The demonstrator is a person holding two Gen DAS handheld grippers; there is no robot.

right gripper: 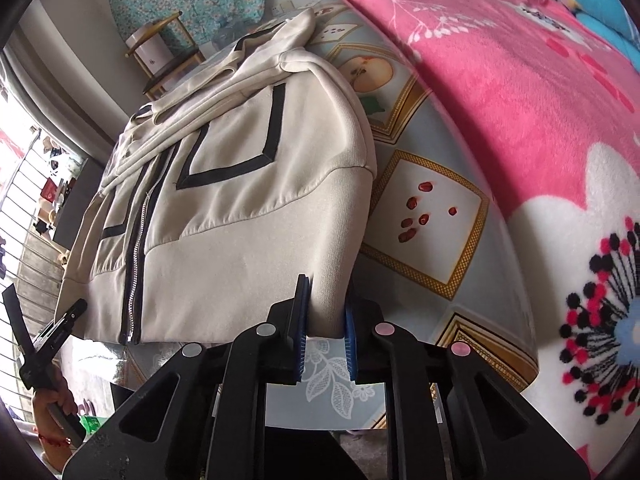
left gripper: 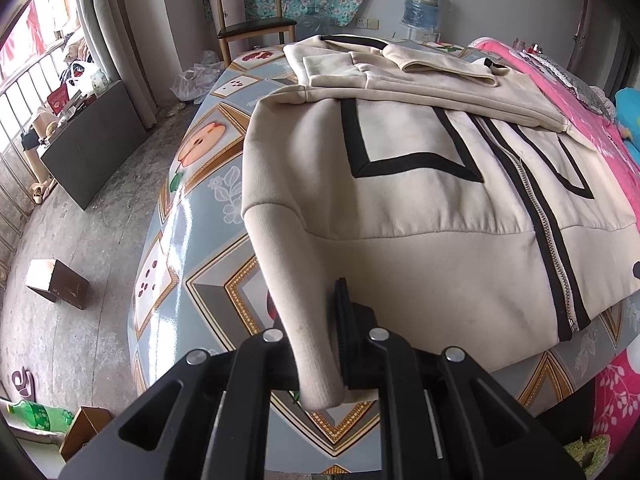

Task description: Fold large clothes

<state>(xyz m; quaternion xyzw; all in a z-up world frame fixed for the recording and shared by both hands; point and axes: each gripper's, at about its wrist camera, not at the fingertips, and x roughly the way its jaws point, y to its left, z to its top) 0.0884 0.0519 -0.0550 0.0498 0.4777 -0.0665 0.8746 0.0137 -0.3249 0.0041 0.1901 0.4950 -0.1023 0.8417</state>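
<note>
A cream zip-up jacket (left gripper: pixel 420 208) with black trim lies spread on a desk (left gripper: pixel 200 264) covered by a glossy cloth printed with fruit in gold frames; its sleeves are folded across the upper body, toward 12 o'clock in the left wrist view. The zipper (left gripper: pixel 532 216) runs down the front toward 5 o'clock. The left gripper (left gripper: pixel 316 344) is pinching the ribbed hem corner of the jacket at 6 o'clock of its view, the cloth hanging between the two black fingers. In the right wrist view the right gripper (right gripper: pixel 326 336) has its blue pads pressed onto the opposite hem corner of the jacket (right gripper: pixel 240 216), also at 6 o'clock. A pink flowered blanket (right gripper: pixel 520 92) fills the side from 1 to 4 o'clock, and a hand (right gripper: pixel 52 400) holding the other tool shows at 8 o'clock. A wooden chair (left gripper: pixel 252 20) stands against the far wall at 11 o'clock in the left view.
</note>
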